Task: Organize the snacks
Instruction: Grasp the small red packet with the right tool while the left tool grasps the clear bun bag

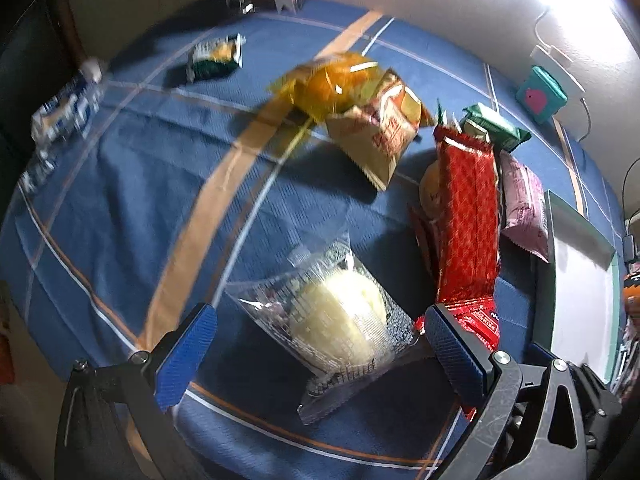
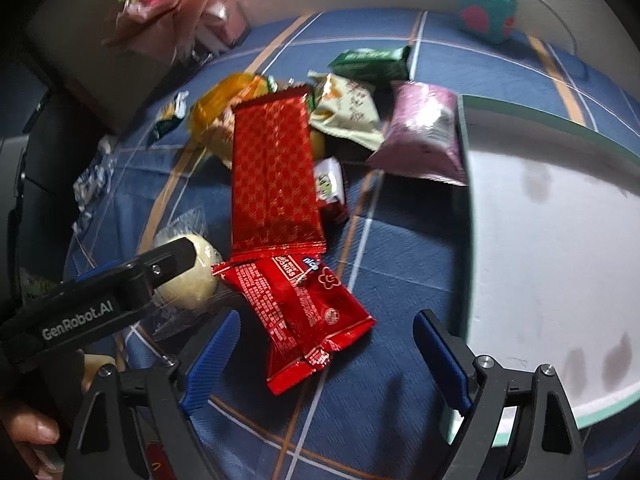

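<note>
Snack packs lie scattered on a blue checked tablecloth (image 1: 100,200). My left gripper (image 1: 320,344) is open, its blue fingers on either side of a clear-wrapped pale bun (image 1: 340,320), not closed on it. The bun also shows in the right wrist view (image 2: 192,276), partly behind the left gripper's body. My right gripper (image 2: 332,356) is open above a small red packet (image 2: 304,304). A long red patterned pack (image 2: 276,176) lies beyond it, also in the left wrist view (image 1: 468,216). A white tray with a green rim (image 2: 560,240) sits to the right.
Further snacks: an orange pack (image 1: 336,84), a tan pack (image 1: 380,140), green packs (image 1: 216,58) (image 2: 372,62), a pink pack (image 2: 424,136), a pale yellow-green pack (image 2: 348,112). A teal box (image 2: 486,12) stands at the back by the wall. A water bottle (image 1: 64,108) lies far left.
</note>
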Motion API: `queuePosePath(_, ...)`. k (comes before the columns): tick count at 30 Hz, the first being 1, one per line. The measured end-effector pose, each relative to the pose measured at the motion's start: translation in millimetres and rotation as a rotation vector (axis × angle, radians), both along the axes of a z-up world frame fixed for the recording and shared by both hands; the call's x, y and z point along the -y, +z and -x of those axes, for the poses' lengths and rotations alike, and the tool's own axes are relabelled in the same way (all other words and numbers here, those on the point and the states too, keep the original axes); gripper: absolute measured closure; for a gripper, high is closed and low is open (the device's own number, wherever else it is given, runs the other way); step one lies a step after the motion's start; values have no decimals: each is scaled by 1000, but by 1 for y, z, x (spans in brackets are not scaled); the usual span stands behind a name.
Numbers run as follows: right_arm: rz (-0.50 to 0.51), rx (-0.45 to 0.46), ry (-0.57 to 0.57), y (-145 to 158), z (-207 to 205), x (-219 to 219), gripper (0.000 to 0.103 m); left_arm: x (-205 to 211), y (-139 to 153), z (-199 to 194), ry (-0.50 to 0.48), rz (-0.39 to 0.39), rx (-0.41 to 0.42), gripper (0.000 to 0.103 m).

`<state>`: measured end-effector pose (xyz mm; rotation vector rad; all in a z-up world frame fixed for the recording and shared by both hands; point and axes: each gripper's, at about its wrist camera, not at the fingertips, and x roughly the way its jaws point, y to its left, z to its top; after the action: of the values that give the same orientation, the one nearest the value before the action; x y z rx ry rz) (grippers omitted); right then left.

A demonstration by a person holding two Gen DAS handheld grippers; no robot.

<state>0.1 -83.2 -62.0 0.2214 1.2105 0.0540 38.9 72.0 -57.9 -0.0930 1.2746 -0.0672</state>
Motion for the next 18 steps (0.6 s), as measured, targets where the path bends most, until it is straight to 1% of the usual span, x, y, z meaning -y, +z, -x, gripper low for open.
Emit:
queuePosePath(1,6,-5,7,-4,-3,-2,17,0,-4,-1,4,7,-15,0)
queuePosePath(3,27,1,23,-12,-12,-10,19,-1,-10,-3,11,23,-37,2)
queuePosePath(4,36,4,29,-16,-16,-14,21,-1,-13,-4,16,37,-48,7)
queuePosePath(6,59,5,38,-24,-24,-21,25,-3,-18,-5,25,65,-66,13)
queuePosePath(8,37,-14,46,-26,-23,-23,27,-4,-23,-7,33,86,-80,16)
queuePosePath(11,34,-33,59,-29,-24,-26,30,-5,-28,-4,40,97,-87,22)
queuePosePath(13,39,-40,66,-31,-24,-27,33,-4,-29,-3,34,117,-85,34)
queuePosePath(14,39,-44,69,-31,-24,-27,34,-3,-29,-2,31,120,-81,36)
queuePosePath(15,43,-43,71,-31,-24,-27,37,-2,-30,-1,27,120,-79,42)
queuePosePath(18,35,-57,66,-30,-21,-23,38,1,-28,0,23,120,-71,47)
